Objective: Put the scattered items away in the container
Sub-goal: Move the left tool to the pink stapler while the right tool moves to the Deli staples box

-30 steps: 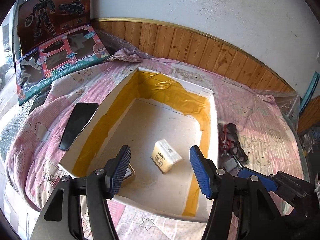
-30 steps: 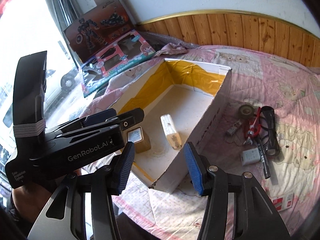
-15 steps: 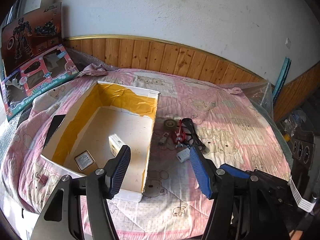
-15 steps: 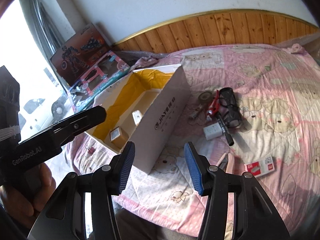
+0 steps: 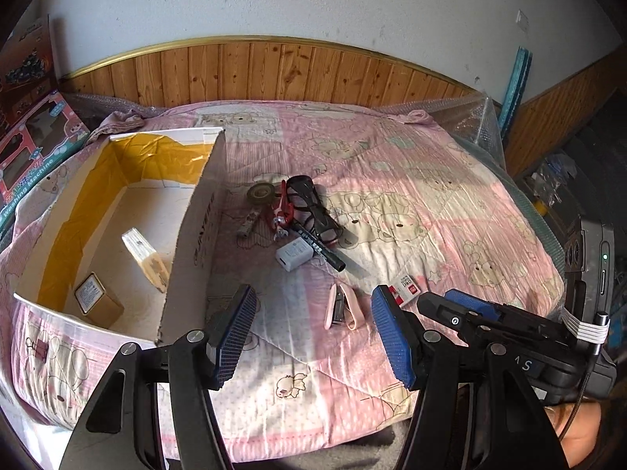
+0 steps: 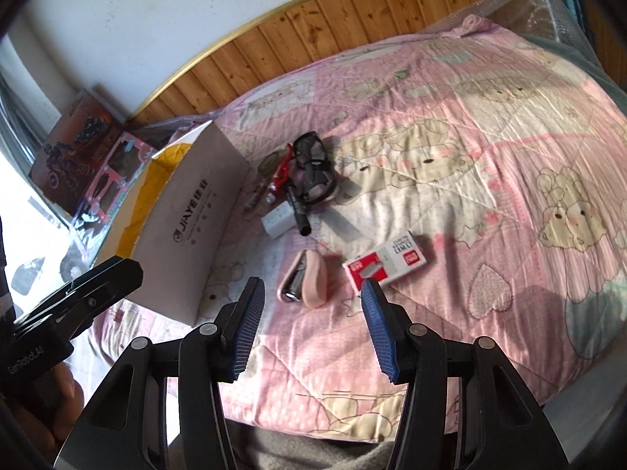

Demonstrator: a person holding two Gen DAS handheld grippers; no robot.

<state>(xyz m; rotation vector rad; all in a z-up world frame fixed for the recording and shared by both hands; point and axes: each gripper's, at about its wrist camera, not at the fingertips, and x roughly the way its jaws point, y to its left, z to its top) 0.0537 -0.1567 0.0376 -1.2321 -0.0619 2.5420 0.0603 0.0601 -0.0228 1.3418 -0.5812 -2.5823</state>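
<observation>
Right wrist view: both empty, wide-open grippers, left gripper (image 5: 313, 331) and right gripper (image 6: 309, 325), have swung from box (image 6: 188, 211) toward stapler (image 6: 307, 282).

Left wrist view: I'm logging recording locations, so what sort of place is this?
Most likely a bedroom at home: a pink cartoon-bear quilt covers a bed, wood panelling lines the wall, and boxed toys lean at one side.
</observation>
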